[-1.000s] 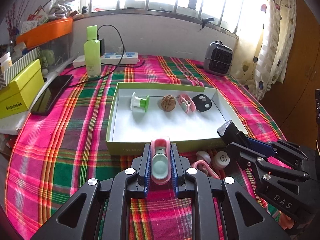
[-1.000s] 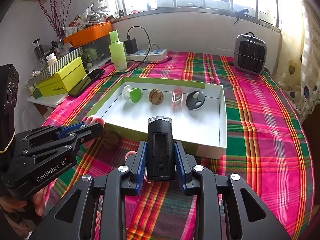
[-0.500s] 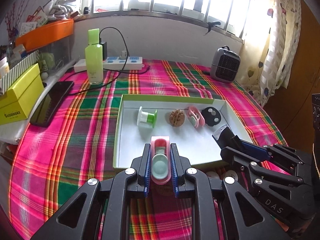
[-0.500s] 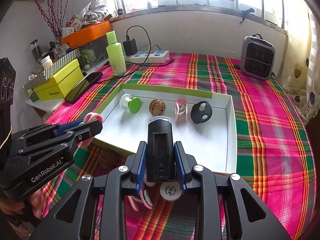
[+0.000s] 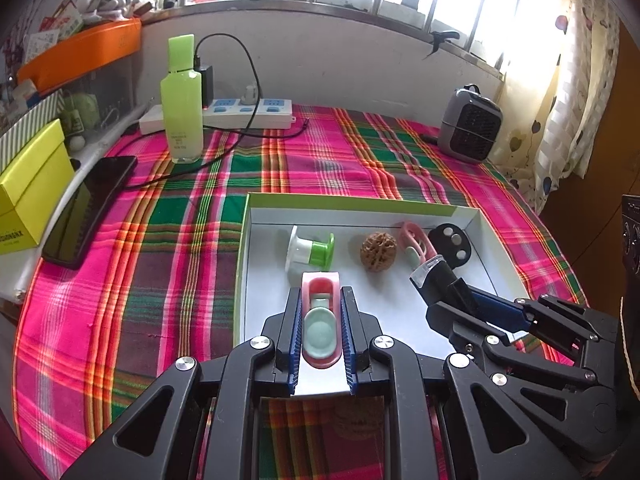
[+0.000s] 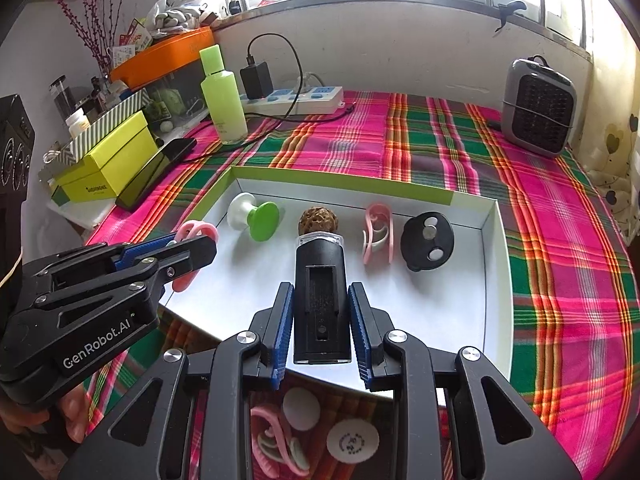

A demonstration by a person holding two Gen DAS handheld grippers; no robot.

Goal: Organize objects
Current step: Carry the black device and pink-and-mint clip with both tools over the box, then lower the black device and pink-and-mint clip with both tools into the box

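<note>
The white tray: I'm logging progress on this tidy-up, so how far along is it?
Done: the white tray already holds a row of four, a green-and-white spool, a walnut, a pink clip and a black disc. In hand: the left tool grips a second pink clip, the right tool a black block, both over the tray. Left: clips and white discs on the cloth.

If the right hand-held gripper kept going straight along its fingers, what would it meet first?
Probably the walnut in the white tray, which sits just beyond the black device held by the right hand-held gripper; depth is uncertain.
</note>
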